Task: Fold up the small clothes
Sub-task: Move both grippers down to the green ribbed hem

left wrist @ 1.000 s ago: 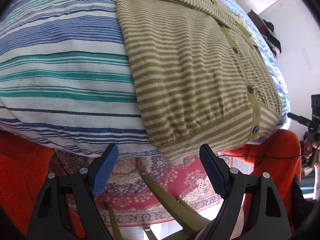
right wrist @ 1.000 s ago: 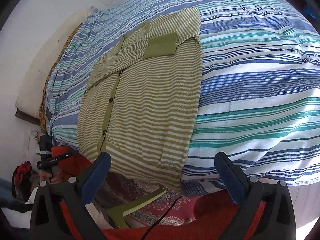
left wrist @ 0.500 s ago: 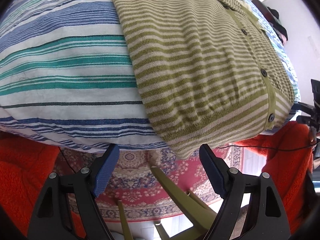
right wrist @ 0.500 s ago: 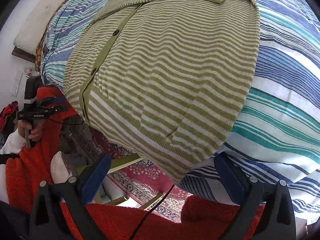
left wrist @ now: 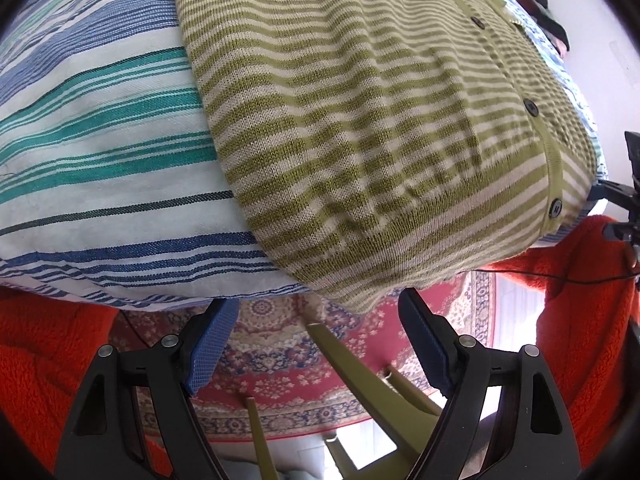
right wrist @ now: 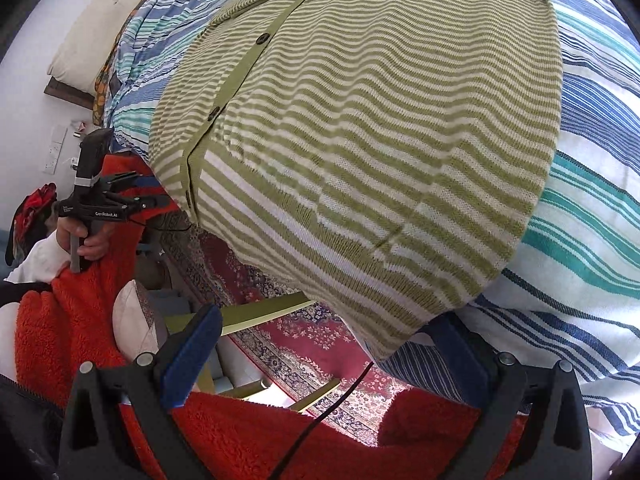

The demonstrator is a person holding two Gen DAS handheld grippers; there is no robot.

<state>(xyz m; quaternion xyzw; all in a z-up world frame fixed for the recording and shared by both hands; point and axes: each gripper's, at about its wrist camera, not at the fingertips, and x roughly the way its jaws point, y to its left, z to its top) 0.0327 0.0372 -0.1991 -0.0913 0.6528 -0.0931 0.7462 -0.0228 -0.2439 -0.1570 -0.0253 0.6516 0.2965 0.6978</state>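
Note:
A green and cream striped cardigan (left wrist: 380, 128) with dark buttons lies on a striped bed cover (left wrist: 100, 140), sleeves folded in, its hem hanging over the bed's near edge. My left gripper (left wrist: 316, 340) is open, its blue pads just below the hem's left corner. In the right wrist view the cardigan (right wrist: 380, 140) fills the frame. My right gripper (right wrist: 332, 344) is open just under the hem's right corner, the right pad partly hidden behind the cloth. The left gripper (right wrist: 132, 204) also shows there, at the far left beside the hem.
A red patterned rug (left wrist: 280, 368) lies on the floor below the bed edge, with olive chair legs (left wrist: 360, 384) over it. Red fleece sleeves (right wrist: 72, 320) frame both views. A pillow (right wrist: 92, 44) lies at the bed's far end.
Both grippers have moved in close to the cardigan's hem at the bed edge and dropped lower. Both stay open. The cardigan has not moved.

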